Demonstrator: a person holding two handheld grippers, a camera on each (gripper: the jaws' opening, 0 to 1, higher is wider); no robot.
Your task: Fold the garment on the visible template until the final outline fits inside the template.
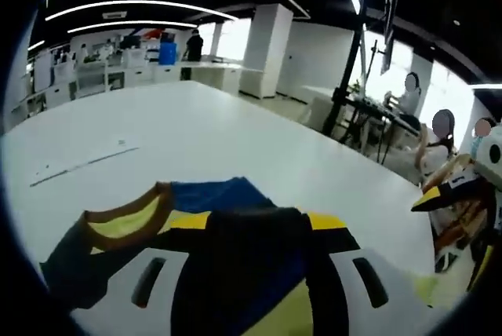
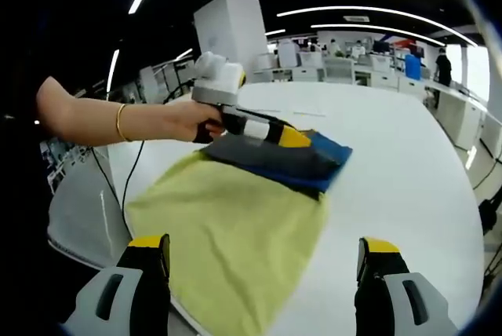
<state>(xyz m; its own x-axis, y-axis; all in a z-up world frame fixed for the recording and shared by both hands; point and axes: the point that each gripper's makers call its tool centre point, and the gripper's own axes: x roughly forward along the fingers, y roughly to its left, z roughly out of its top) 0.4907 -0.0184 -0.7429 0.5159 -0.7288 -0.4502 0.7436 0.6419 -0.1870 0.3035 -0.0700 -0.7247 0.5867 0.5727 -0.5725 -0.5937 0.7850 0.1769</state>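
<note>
On the big white surface [image 2: 423,163], near its edge, lies the garment [image 2: 235,226], a yellow shirt with dark and blue panels. Its lower part spreads flat and yellow toward the right gripper [image 2: 263,269], while the upper part is already turned over on itself into a dark and blue stack at the far end.

The left gripper [image 2: 294,138] reaches in from the left in the right gripper view, held by a person's hand [image 2: 184,120] with a gold bangle [image 2: 120,122] on the wrist. Its fingers are closed on the folded dark layer of the shirt. In the left gripper view the cloth lies bunched between its fingers, with the brown-trimmed collar [image 1: 129,222] just beside them.

The right gripper hangs above the yellow hem with its fingers wide apart and nothing between them.

By my reckoning the fold is partly done: the top is over, but the long yellow body lies open and needs at least one more fold. I cannot make out a template outline under or around the shirt, so I cannot judge the fit.

No brand, label or writing is readable anywhere on the shirt or the grippers.
</note>
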